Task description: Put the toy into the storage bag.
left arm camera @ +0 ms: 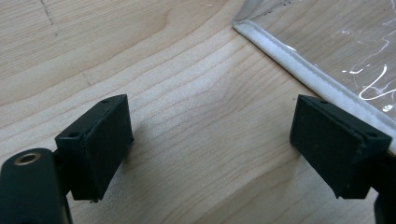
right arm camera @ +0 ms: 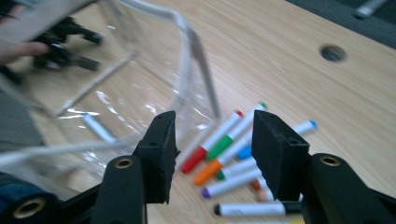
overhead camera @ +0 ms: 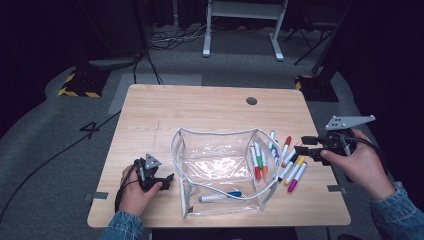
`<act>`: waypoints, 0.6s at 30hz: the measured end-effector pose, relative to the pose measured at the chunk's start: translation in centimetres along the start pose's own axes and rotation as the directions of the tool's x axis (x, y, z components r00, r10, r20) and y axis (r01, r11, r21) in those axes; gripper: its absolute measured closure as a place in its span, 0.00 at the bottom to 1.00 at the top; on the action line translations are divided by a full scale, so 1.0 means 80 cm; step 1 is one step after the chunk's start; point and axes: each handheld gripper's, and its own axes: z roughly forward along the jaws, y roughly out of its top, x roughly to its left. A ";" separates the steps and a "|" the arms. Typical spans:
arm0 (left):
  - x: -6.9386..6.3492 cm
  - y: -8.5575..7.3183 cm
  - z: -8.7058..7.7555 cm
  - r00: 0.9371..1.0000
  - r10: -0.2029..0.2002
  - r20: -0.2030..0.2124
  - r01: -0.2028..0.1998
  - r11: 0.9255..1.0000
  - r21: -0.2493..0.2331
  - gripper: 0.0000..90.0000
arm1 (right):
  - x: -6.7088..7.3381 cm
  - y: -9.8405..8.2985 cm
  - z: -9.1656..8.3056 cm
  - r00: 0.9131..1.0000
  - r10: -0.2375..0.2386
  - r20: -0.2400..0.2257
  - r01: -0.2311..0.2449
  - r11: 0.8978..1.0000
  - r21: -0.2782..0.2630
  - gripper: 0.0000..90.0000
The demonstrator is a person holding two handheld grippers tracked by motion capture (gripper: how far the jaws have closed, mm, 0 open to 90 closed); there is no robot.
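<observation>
From the high view, a clear plastic pouch [overhead camera: 220, 167] with white piping stands open on the table [overhead camera: 150, 110], one blue-capped marker [overhead camera: 220, 196] lying inside it. A cluster of markers [overhead camera: 280, 160] lies against and just beside the pouch's right wall. The right gripper [overhead camera: 306, 148] hangs beside that cluster with its fingers apart and empty; the left gripper [overhead camera: 169, 181] rests near the pouch's left edge, fingers also apart.

In the left gripper view, the fingers [left arm camera: 100, 144] stand wide over bare wood, the pouch's white-trimmed edge [left arm camera: 299, 70] just beside the right-hand one, not pinched.

In the right gripper view, the fingers [right arm camera: 163, 149] are parted with nothing between them, aimed at the scattered markers [right arm camera: 224, 144] beyond.

The markers look light, stiff and smooth, likely to roll or slip; gripping one across the middle of its barrel seems safest. The pouch looks thin and floppy, so pinching its piped rim should steady it best.
</observation>
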 end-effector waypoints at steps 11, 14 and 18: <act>0.000 0.000 -0.001 1.000 0.003 -0.002 -0.003 1.000 0.000 0.15 | -0.053 -0.100 0.056 0.976 0.149 0.156 -0.165 0.982 0.096 0.48; 0.000 0.000 -0.001 1.000 0.002 -0.002 -0.002 1.000 0.000 0.15 | -0.060 -0.120 0.074 0.967 0.176 0.183 -0.201 0.971 0.129 0.48; 0.000 0.000 -0.001 1.000 0.003 -0.002 -0.003 1.000 0.000 0.15 | -0.066 -0.137 0.090 0.959 0.193 0.206 -0.229 0.959 0.165 0.48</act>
